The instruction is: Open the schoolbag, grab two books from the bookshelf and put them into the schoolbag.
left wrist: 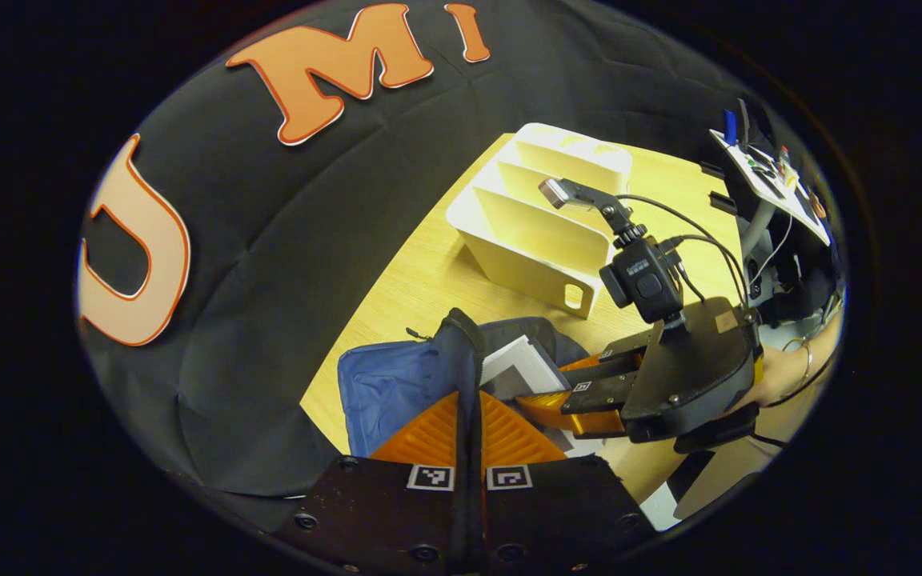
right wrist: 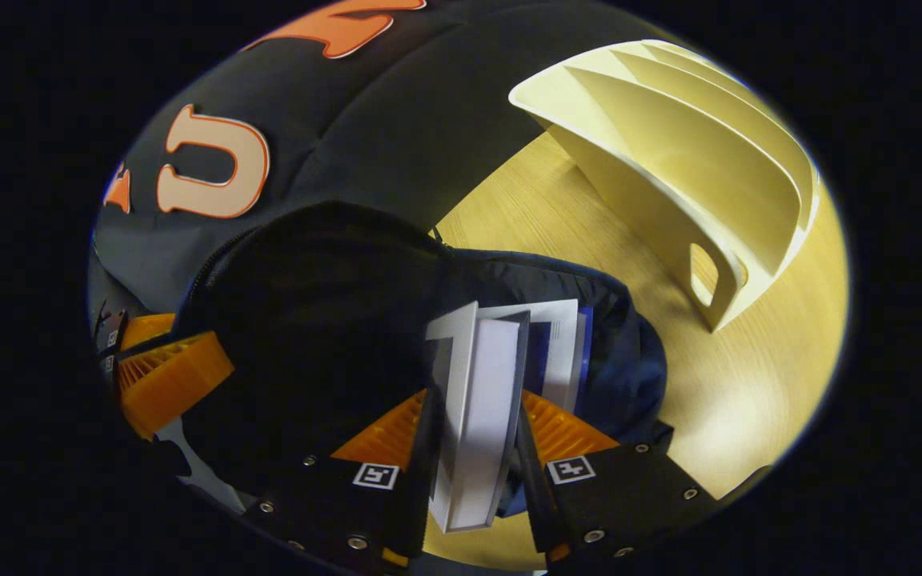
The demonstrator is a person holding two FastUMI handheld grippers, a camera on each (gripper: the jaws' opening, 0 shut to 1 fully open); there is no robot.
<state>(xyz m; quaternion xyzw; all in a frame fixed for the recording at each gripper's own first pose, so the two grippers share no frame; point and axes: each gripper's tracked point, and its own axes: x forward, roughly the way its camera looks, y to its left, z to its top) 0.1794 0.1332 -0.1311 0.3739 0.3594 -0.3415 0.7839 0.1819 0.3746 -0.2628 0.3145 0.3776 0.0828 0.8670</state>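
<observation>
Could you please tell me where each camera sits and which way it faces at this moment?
Left gripper view: rides the left hand-held gripper, clamped on the bag flap; faces the rack and the right hand-held gripper, a wrist behind it.
Right gripper view: rides the right hand-held gripper, gripping a book; faces into the bag.
Shared: bag, rack, book, table.

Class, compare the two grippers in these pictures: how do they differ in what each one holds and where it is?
The left gripper pinches the schoolbag flap's thin edge; the right gripper clamps a thick book. The left holds the rim up; the right points into the opening. Both have orange fingers shut on something.
</observation>
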